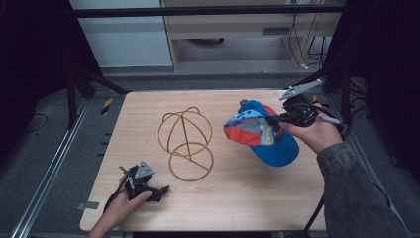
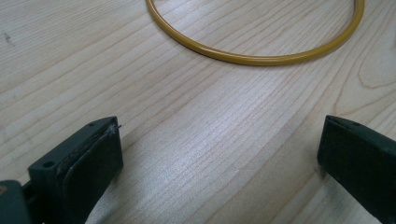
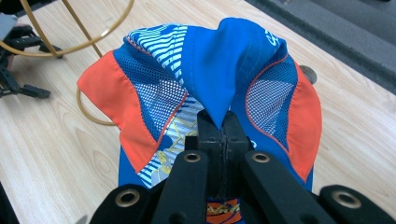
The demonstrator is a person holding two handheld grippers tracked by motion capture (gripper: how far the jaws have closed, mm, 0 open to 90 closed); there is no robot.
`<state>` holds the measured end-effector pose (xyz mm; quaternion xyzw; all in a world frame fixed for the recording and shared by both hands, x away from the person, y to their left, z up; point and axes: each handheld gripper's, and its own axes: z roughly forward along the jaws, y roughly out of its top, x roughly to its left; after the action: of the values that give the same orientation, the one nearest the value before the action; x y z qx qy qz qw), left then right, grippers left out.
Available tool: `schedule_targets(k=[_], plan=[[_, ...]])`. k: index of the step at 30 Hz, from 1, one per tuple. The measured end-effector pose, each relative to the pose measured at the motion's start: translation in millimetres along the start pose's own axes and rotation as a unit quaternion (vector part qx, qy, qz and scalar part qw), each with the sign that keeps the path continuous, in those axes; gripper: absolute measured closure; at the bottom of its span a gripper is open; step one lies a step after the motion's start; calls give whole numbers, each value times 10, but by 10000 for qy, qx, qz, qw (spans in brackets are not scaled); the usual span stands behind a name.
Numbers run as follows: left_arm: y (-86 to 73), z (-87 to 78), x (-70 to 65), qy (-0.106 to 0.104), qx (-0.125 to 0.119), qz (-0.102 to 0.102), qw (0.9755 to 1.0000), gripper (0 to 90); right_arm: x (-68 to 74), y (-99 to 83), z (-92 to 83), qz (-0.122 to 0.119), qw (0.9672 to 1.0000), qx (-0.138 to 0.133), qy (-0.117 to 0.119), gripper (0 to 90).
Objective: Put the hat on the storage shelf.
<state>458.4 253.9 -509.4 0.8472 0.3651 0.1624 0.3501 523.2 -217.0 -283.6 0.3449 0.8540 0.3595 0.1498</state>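
Observation:
A blue cap (image 1: 262, 134) with orange side panels and mesh hangs off the table at the right. My right gripper (image 1: 274, 120) is shut on a pinched fold of its blue fabric. In the right gripper view the cap (image 3: 210, 84) drapes forward from the closed jaws of that gripper (image 3: 223, 126). A gold wire hat stand (image 1: 190, 180), a dome on a ring base, stands at the table's middle, left of the cap. My left gripper (image 1: 161, 191) rests near the front left edge. It is open (image 2: 219, 140) with only bare wood between its jaws, and the stand's ring (image 2: 261, 59) lies just ahead of it.
The wooden table (image 1: 237, 198) has bare room in front of the stand and under the cap. A small round object (image 3: 308, 73) lies on the table beyond the cap. Black frame legs stand at both back corners, and a metal rail runs along the floor at the left.

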Motion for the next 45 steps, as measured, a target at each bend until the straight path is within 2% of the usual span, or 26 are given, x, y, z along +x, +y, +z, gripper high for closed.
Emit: schedule_targets(k=[14,26,34,39,41,45], plan=[[0,0,0,-2,2,-4,10000,0,105,124,-141,-128,9996,-239,-11,899],[1,-1,0,1,7,0,10000,0,231,389,-289,-273,9983,-513,-63,899],[2,-2,0,-1,19,1,10000,0,370,648,-342,-398,9966,-722,-4,900],[2,-3,0,-4,25,5,10000,0,532,930,-257,-537,9945,-888,125,900],[2,-3,1,-5,26,5,10000,0,564,986,-240,-565,9941,-909,145,900],[2,-3,1,4,28,14,10000,0,732,1225,-95,-747,9927,-909,281,900]])
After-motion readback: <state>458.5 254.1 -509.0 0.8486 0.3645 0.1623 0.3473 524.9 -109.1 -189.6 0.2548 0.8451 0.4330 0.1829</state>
